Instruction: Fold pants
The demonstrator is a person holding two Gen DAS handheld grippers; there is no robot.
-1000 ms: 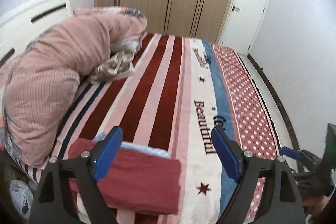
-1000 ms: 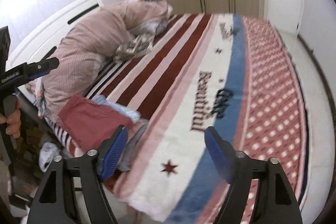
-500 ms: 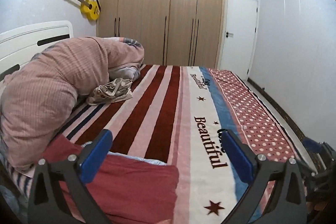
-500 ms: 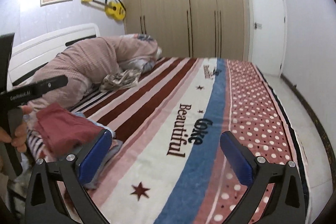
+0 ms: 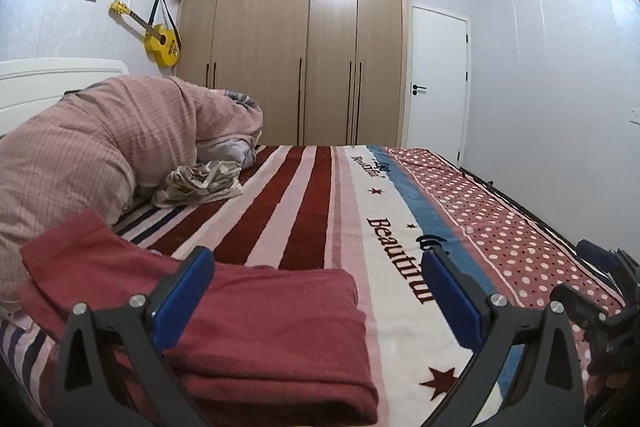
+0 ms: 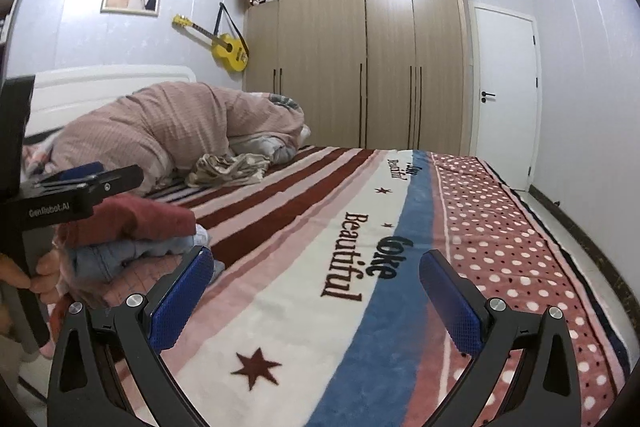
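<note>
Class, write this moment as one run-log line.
left gripper: open, above folded red pants | right gripper: open, empty, over striped blanket | pants: atop clothes stack

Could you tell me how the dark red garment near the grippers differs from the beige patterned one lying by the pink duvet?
The dark red garment is folded into a flat, neat rectangle, while the beige patterned garment lies crumpled in a loose heap. The red one is plain; the beige one carries a print. The red one tops a small stack at the bed's near edge; the beige one sits alone, further up beside the pink duvet. Both rest on the striped blanket.
</note>
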